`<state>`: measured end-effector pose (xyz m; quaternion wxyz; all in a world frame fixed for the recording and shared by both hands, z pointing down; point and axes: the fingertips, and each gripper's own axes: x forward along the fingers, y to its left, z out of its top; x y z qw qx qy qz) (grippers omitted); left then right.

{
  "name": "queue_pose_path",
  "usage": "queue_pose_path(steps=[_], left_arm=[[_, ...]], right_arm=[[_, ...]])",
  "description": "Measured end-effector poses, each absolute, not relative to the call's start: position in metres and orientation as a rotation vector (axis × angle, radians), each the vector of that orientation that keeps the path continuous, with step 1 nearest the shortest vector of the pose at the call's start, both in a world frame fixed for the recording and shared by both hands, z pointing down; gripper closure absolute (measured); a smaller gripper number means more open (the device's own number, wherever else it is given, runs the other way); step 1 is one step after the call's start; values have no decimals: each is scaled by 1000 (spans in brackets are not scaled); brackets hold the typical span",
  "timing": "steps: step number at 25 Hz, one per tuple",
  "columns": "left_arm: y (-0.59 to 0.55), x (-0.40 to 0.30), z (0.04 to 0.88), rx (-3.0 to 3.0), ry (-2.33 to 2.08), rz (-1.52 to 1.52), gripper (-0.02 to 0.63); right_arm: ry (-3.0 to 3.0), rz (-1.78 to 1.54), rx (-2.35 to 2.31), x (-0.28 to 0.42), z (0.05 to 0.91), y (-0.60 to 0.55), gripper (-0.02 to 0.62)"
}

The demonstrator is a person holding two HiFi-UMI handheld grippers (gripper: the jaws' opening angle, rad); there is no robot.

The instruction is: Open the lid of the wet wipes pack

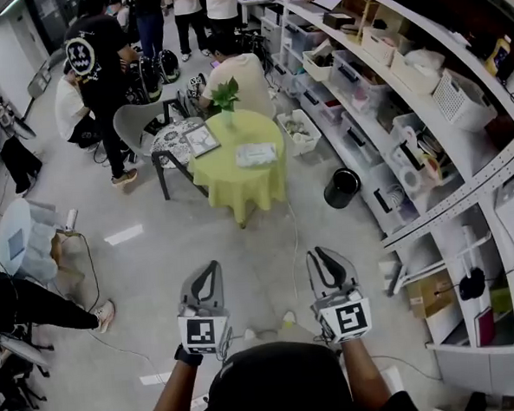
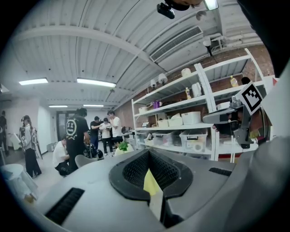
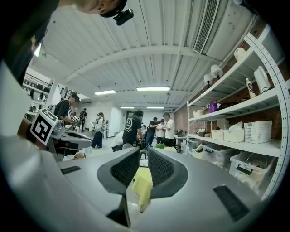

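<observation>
The person stands on the floor with both tools raised side by side at the bottom centre of the head view, both pointing toward the top of the frame; the left gripper (image 1: 213,268) sits left of centre and the right gripper (image 1: 316,253) right of centre, a clear strip of floor between them; neither touches anything.

In the left gripper view its fingers (image 2: 132,171) meet at their tips, closed on nothing; in the right gripper view the fingers (image 3: 122,169) stand a narrow slit apart, with only the far room showing through and nothing held.

The wet wipes pack (image 1: 256,154) lies flat in the upper middle of the head view, on the right part of a round surface (image 1: 238,184) draped in a yellow-green cloth, well apart from both tools; whether its lid is up or down cannot be made out at this range; a booklet (image 1: 201,140) lies on the left part of the same cloth and a small green plant (image 1: 225,96) stands at the far edge.

A black bin (image 1: 342,187) stands on the floor just right of the surface; white shelving (image 1: 424,103) loaded with boxes and baskets runs along the right side; several people (image 1: 92,58) stand and crouch at the upper left, beside a grey chair (image 1: 139,121).
</observation>
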<state>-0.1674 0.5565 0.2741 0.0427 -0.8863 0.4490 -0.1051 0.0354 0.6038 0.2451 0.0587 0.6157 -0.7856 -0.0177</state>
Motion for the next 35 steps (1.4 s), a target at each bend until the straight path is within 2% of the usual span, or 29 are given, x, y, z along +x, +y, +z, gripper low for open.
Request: queue_pose_path(steps=[6,10,12,24,35], left_arm=[[558,-166,274,-2720,1380,-332,588],[559,-163,274,-2714,1386,-352,588],[559,-160,276,-2716,1396,-361,588],[545,-111,288,-2684,1507,-423,588],[533,-69,288,-2621,1602,-488,588]], right_arm=[[-2413,-58,1864,36,239,603,474],[-2419,-69,1823,38,240,601,388],[-2424,-114,1777,38,241,599,365],[-2445,-210,1652,89,255,571,364],[-2513,-127,1583,141,274,556,373]])
